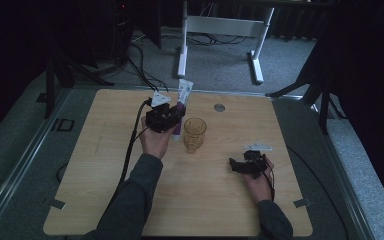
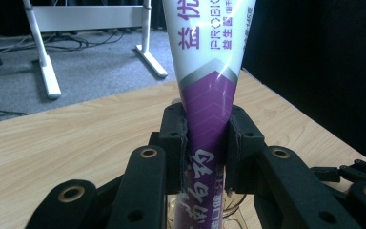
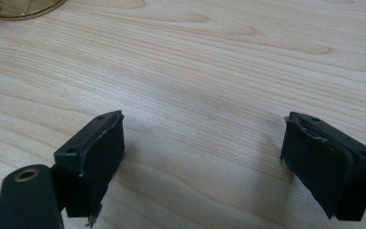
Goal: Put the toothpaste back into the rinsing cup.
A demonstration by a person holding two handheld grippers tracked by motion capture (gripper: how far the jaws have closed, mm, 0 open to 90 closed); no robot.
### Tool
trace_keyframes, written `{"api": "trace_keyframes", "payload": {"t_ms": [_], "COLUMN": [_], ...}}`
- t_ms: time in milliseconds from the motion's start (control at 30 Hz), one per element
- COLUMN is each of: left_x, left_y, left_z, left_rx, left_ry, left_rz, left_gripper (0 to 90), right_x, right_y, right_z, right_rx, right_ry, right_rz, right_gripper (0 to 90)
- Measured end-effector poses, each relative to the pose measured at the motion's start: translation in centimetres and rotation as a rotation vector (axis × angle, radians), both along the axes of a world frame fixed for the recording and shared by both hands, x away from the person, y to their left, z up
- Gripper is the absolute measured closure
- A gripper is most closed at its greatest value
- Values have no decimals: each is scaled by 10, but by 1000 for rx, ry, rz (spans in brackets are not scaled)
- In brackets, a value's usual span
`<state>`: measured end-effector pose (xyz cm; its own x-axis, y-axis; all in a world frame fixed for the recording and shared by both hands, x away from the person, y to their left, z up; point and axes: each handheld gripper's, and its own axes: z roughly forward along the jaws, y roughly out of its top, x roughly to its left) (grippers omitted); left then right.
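Left gripper view: tube point(image 2: 209, 95) top cut by upper edge, lower end hidden behind left tool point(image 2: 205, 143). Right gripper view: amber glass point(image 3: 24, 7) clipped at top-left corner. High view: tube print too small to read; tabletop point(image 1: 205, 200) near edge partly hidden by forearms.

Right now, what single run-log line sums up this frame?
left gripper: shut on toothpaste tube, upright beside amber glass cup | right gripper: jaws open, nothing between, over wooden table

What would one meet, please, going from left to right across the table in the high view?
Left gripper shut on the tube → glass → right gripper, open on the table.
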<state>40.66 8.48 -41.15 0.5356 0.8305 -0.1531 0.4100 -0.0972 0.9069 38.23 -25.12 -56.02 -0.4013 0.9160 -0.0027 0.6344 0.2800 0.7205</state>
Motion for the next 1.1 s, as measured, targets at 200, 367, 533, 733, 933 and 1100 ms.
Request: {"api": "trace_keyframes", "payload": {"t_ms": [200, 367, 533, 733, 933, 1100], "left_x": [1, 2, 3, 4, 7, 9], "left_y": [-2, -4, -4, -4, -6, -11], "left_z": [0, -1, -1, -1, 1, 4], "left_rx": [-7, -17, -22, -30, -35, -39], "left_ry": [-13, -21, -24, -26, -24, -28], "left_rz": [-3, -7, -3, -4, -6, -16], "left_gripper": [723, 723, 723, 723, 723, 723], "right_x": [0, 0, 0, 1, 1, 1], "right_y": [0, 0, 0, 0, 0, 0], "right_z": [0, 0, 0, 0, 0, 0], "right_rx": [0, 1, 0, -1, -1, -1], "right_ry": [0, 0, 0, -2, -1, -2], "right_rz": [0, 0, 2, 3, 3, 3], "right_gripper": [146, 146, 146, 146, 146, 146]}}
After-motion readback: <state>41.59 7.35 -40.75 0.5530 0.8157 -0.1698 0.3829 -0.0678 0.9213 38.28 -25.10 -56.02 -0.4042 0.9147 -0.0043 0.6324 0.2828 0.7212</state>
